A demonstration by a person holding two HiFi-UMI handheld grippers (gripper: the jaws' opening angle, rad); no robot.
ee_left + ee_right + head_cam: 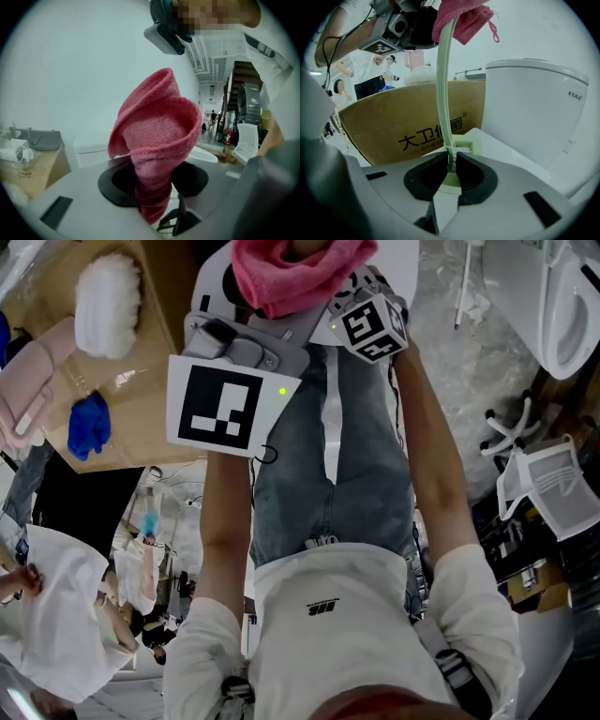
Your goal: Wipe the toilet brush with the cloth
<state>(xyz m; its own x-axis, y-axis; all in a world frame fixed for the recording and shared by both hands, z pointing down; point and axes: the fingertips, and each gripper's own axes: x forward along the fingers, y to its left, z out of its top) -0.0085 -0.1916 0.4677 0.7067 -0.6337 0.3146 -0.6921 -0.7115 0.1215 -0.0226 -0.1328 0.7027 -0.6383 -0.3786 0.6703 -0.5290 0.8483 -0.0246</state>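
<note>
A pink cloth (157, 136) stands bunched between the jaws of my left gripper (152, 190), which is shut on it. In the right gripper view, the pale green toilet brush handle (443, 89) rises from my right gripper (452, 166), shut on it just above the bristle head (465, 148). The handle's upper end runs into the cloth (461, 18), which wraps around it below the left gripper (401, 23). From the head view, the cloth (300, 273) sits at the top centre between the left gripper (239, 343) and the right gripper (366, 320). The brush is hidden there.
A white toilet (534, 112) stands right of the brush, and a printed cardboard box (408, 126) behind it. The head view shows a cardboard surface (141, 427) with a white fluffy item (108, 306) and a blue rag (89, 423), a white chair (553, 484), and bystanders at lower left.
</note>
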